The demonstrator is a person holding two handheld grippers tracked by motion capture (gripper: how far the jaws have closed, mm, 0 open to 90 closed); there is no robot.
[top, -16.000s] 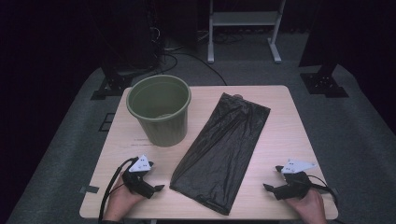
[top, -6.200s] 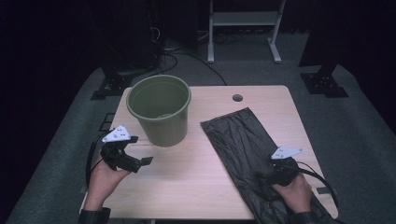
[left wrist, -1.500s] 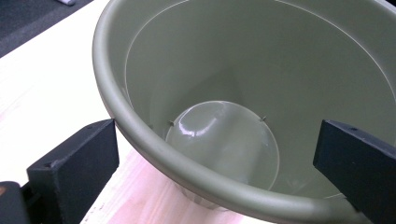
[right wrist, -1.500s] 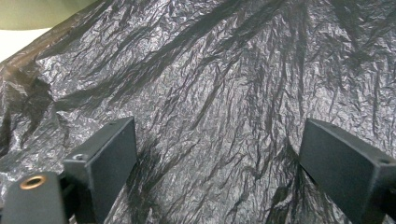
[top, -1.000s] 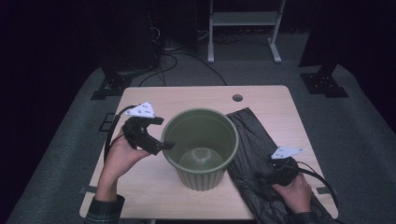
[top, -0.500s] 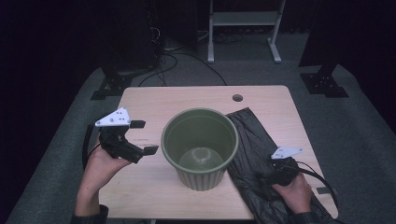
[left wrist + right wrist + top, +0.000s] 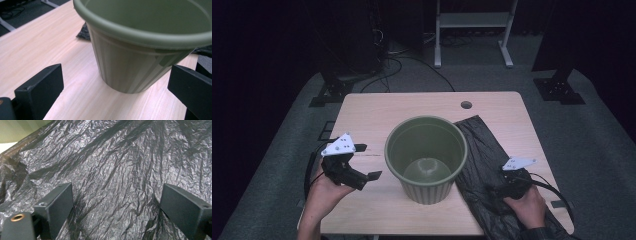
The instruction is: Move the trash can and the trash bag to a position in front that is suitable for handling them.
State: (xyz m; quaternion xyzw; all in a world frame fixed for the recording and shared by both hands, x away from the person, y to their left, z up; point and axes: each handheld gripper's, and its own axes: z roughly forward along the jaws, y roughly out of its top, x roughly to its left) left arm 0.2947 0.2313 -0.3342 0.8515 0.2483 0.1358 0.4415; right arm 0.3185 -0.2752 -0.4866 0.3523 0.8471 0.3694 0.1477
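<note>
Beyond the parted jaws, green bucket

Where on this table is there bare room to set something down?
The far strip of the table, behind the bin, is bare apart from a small hole. The near-left corner holds the open left gripper. The right side is crowded: the black bag covers it, with the open right gripper over it.

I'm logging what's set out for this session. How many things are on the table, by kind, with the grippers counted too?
Green bucket: 1
Black plastic bag: 1
Grippers: 2, the left gripper and the right gripper, both with jaws apart
Total: 4
</note>
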